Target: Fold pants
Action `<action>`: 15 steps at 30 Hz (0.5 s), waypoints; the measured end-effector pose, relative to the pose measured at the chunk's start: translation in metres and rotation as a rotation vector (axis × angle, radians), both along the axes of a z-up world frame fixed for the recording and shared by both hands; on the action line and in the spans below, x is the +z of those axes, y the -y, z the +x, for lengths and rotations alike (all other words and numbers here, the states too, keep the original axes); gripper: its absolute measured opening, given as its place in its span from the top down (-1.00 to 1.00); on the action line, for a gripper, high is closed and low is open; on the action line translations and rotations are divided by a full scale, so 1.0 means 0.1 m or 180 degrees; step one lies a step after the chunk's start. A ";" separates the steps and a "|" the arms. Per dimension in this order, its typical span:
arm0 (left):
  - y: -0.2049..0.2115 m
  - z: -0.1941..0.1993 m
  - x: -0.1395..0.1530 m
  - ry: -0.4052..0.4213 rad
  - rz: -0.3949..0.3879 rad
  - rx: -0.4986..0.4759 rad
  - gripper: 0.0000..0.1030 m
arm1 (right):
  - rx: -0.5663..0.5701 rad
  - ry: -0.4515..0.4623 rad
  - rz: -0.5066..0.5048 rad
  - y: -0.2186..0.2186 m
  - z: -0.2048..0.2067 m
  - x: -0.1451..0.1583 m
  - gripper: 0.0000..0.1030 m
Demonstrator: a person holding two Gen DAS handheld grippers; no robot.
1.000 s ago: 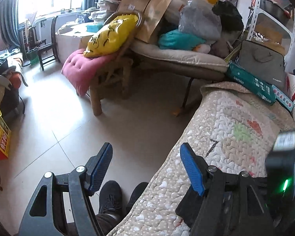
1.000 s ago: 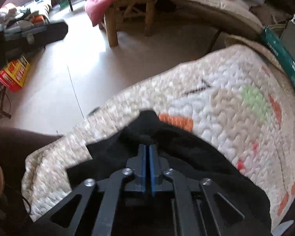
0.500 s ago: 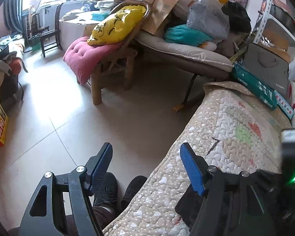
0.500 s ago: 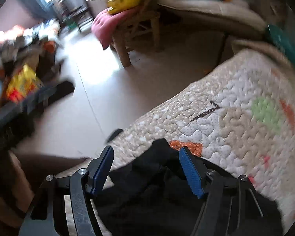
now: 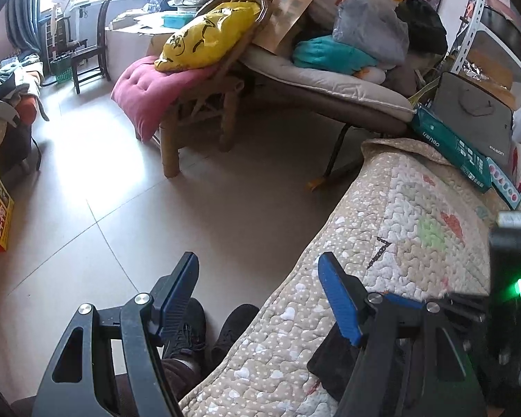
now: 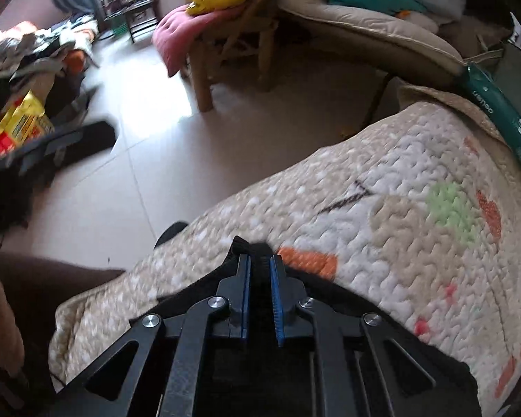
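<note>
The black pants lie on a quilted, patterned bed cover at its near edge. My right gripper has its blue pads closed to a narrow gap on a raised fold of the pants. In the left wrist view a corner of the pants shows under my right finger. My left gripper is open and empty, held over the cover's edge and the floor. The right gripper's body with a green light shows at the right.
A person's dark shoes stand on the tiled floor by the bed. A wooden chair with a pink cushion and a cluttered lounger stand beyond. Teal boxes lie at the bed's far end.
My right gripper opened half a second ago and has closed again on a fold of the pants. My left gripper stayed open and barely moved.
</note>
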State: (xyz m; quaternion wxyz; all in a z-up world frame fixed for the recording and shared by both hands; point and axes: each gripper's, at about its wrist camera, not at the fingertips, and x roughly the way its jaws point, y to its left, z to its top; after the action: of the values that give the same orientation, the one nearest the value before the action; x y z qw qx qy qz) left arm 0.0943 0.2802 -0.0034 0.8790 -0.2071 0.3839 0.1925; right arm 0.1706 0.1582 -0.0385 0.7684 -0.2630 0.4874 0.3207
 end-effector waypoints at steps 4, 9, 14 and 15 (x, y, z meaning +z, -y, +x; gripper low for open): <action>-0.02 0.02 -0.03 -0.0038 -0.0031 0.0028 -0.37 | -0.0147 -0.0167 0.0011 -0.06 0.22 -0.12 0.69; 0.04 0.05 -0.08 -0.0085 0.0017 -0.0022 -0.37 | -0.0471 -0.0213 0.0366 0.13 0.37 0.00 0.12; 0.46 0.18 -0.21 -0.0192 0.0070 -0.0561 -0.37 | -0.0820 0.0073 0.0484 0.72 0.26 0.39 -0.02; 0.60 0.22 -0.27 -0.0251 0.0083 -0.0729 -0.37 | -0.0865 0.0135 0.0452 0.88 0.20 0.42 -0.02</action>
State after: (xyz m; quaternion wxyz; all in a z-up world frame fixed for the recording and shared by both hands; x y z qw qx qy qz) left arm 0.1158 0.2206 -0.0308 0.8821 -0.1427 0.4368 0.1038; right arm 0.1906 0.0707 0.0038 0.8315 -0.1463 0.4782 0.2418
